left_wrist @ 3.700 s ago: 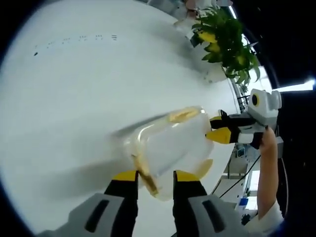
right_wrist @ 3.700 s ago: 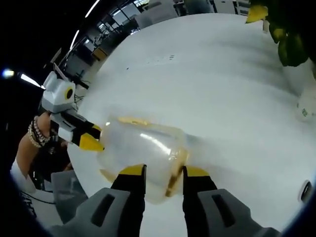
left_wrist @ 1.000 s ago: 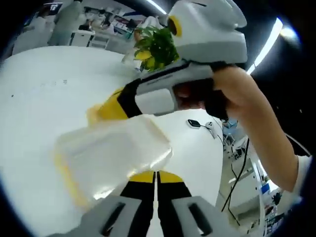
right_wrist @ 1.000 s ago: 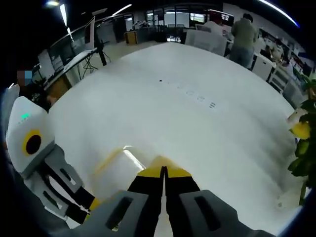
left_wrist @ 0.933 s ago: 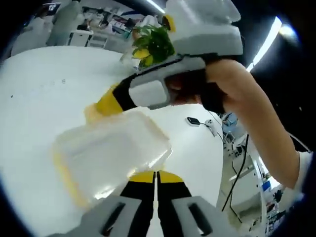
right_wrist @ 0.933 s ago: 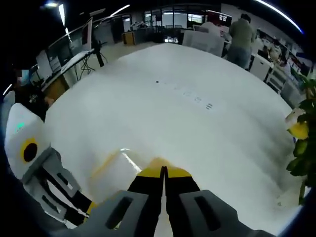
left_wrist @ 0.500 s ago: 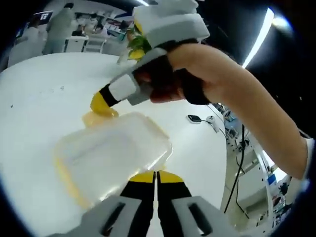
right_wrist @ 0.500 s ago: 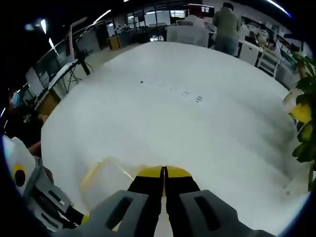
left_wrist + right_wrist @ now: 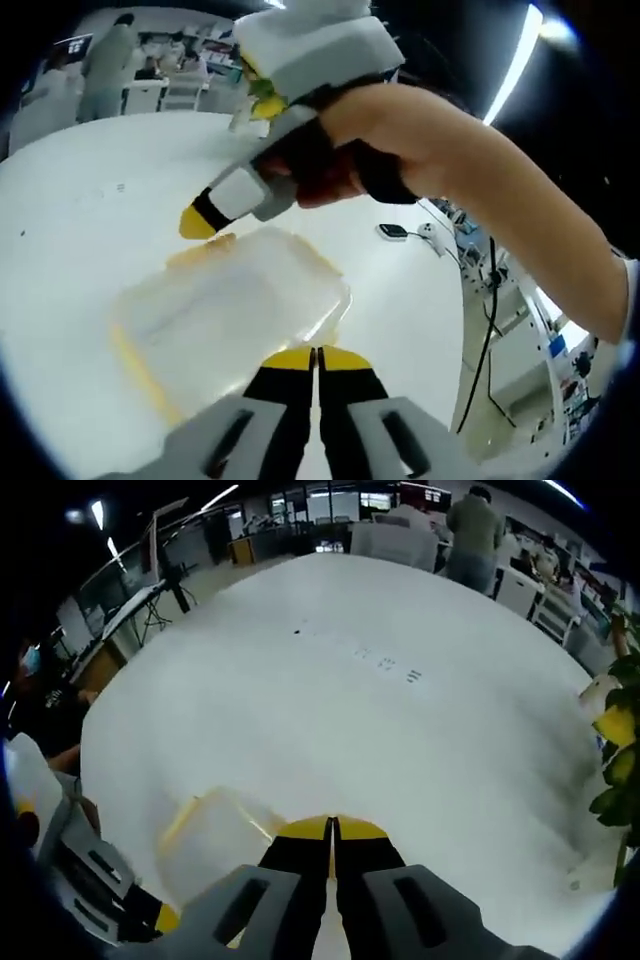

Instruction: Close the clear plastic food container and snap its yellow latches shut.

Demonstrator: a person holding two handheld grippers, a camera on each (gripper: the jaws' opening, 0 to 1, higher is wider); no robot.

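The wide round white table (image 9: 90,230) carried little around the work. In the left gripper view a leafy green potted plant with yellow leaves (image 9: 262,88) stood at the far edge, mostly hidden behind the right gripper and the person's hand (image 9: 400,150) that held it, and a small dark device with a white cable (image 9: 392,231) lay on the table beyond the container. In the right gripper view a faint row of small dark marks (image 9: 385,665) crossed the tabletop, the plant's leaves (image 9: 615,745) edged in from the right, and a person in a grey-green top (image 9: 472,532) stood past the table's far rim.

The clear rectangular plastic food container with yellow latches (image 9: 225,310) sat on the table just ahead of the left gripper (image 9: 315,358), whose yellow-tipped jaws were pressed together with nothing between them. The right gripper (image 9: 200,222) reached in from above, its yellow tip hovering just over the yellow latch (image 9: 200,250) on the container's far side; whether it touched could not be told. In its own view the right gripper (image 9: 331,828) also had its jaws pressed together on nothing, with the container (image 9: 215,840) low and to the left.

Compared with half a second before, the right gripper's tip had lifted slightly off the far latch, and the hand had swung further across the plant.
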